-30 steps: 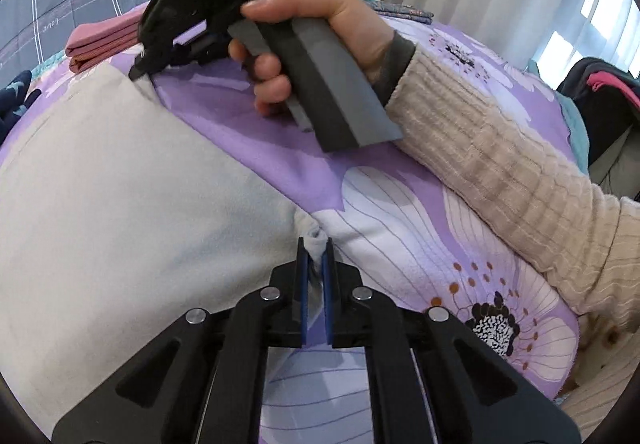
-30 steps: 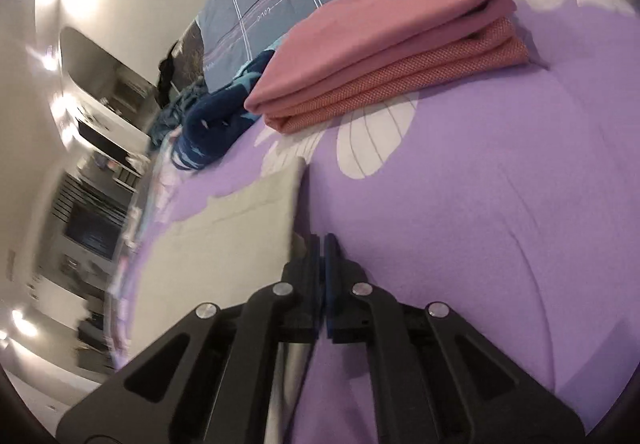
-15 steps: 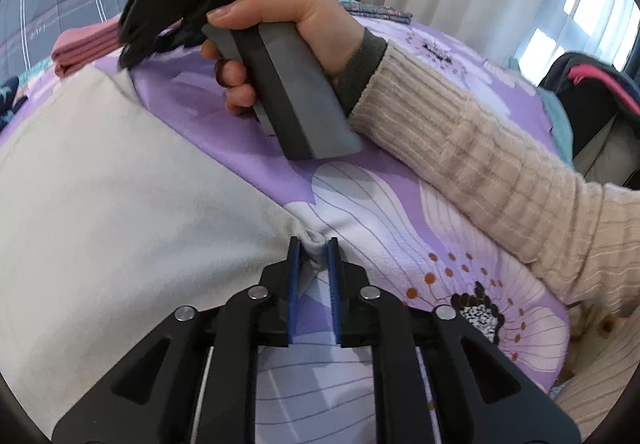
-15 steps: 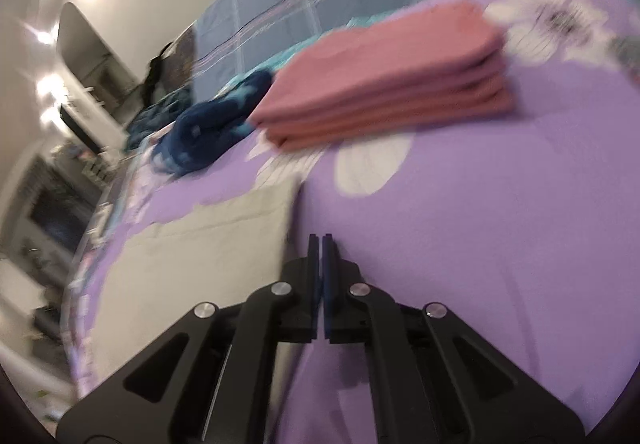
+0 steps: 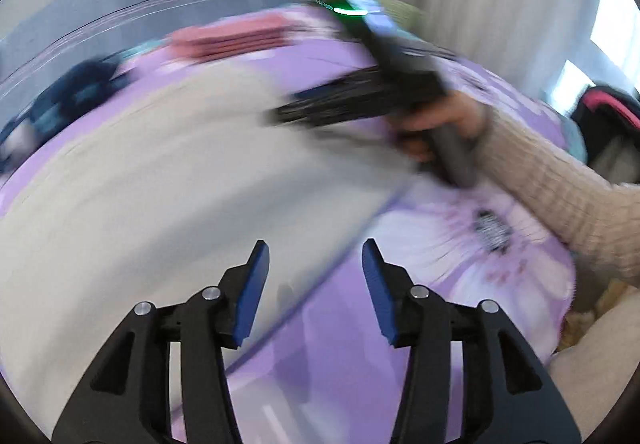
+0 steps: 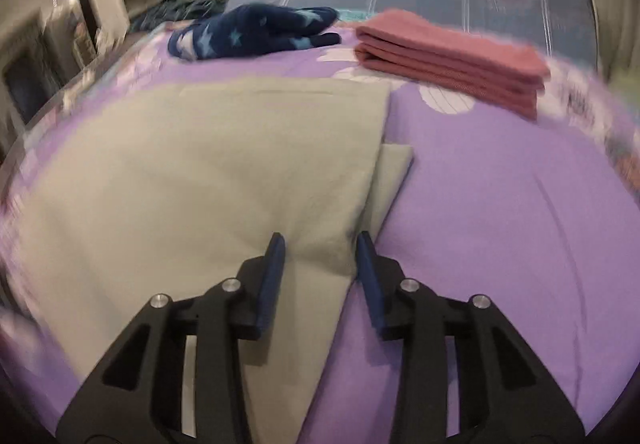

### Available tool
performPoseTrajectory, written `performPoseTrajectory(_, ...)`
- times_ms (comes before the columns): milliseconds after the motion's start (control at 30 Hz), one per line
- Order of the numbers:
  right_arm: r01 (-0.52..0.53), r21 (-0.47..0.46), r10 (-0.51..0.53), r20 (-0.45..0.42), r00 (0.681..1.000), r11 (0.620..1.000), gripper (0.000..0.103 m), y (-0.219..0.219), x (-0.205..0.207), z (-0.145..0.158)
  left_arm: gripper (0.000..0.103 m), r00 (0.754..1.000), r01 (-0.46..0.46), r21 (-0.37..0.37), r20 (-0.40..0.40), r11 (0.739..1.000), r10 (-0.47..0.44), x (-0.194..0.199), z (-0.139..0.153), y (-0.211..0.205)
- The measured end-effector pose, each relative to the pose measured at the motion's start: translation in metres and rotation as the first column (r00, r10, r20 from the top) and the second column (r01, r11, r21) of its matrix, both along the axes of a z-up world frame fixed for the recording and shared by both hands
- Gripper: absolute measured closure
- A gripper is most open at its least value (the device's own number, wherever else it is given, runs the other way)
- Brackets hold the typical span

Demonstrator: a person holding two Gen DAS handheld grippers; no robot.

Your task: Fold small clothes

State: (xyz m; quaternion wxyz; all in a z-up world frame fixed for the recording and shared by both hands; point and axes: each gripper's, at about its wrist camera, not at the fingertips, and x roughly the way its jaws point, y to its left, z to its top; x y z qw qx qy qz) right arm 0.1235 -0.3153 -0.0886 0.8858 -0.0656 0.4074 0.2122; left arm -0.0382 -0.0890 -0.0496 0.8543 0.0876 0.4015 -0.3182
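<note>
We had both jaws spread and empty: the left gripper and right gripper hovered over the grey garment, lying folded on the bed. Pink stack looked finished; the blue star garment remained unfolded.

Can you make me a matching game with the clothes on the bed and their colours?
Things:
1. Folded stack
2. Starry bundle
3. Flat cloth
4. Bedspread

Colours:
A. Purple with flowers
B. Pale grey
C. Pink
D. Dark blue

Pairs: 1-C, 2-D, 3-B, 4-A
</note>
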Motion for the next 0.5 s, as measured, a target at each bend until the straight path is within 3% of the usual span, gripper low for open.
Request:
performPoseTrajectory(100,0.134,-0.067,-0.132,0.034,0.991,0.989,0.065,0.000,-0.003,0.025,0.052,0.978,-0.208,0.030,0.015,0.978,0.207,-0.008,-0.002,0.073)
performPoseTrajectory(167,0.178,-0.100,-0.171,0.074,0.983,0.979,0.065,0.004,-0.016,0.040,0.041,0.931,-0.364,0.025,0.036,0.931,0.363,-0.020,-0.001,0.125)
performPoseTrajectory(233,0.160,-0.090,-0.150,0.110,0.983,0.983,0.062,0.007,-0.034,0.054,0.040,0.865,-0.500,0.009,0.061,0.866,0.498,-0.034,-0.001,0.180)
performPoseTrajectory(333,0.096,-0.145,-0.066,0.203,0.977,0.985,0.048,0.050,-0.075,0.073,0.040,0.782,-0.621,-0.023,0.046,0.783,0.622,-0.052,-0.005,0.242)
performPoseTrajectory(400,0.017,-0.201,0.038,0.268,0.963,0.979,0.042,0.093,-0.102,0.075,0.048,0.780,-0.622,-0.043,0.054,0.782,0.623,-0.060,-0.005,0.263)
performPoseTrajectory(500,-0.181,-0.291,0.266,0.289,0.920,0.939,0.042,0.166,-0.155,0.063,0.063,0.804,-0.587,-0.103,0.050,0.803,0.593,-0.070,-0.011,0.268)
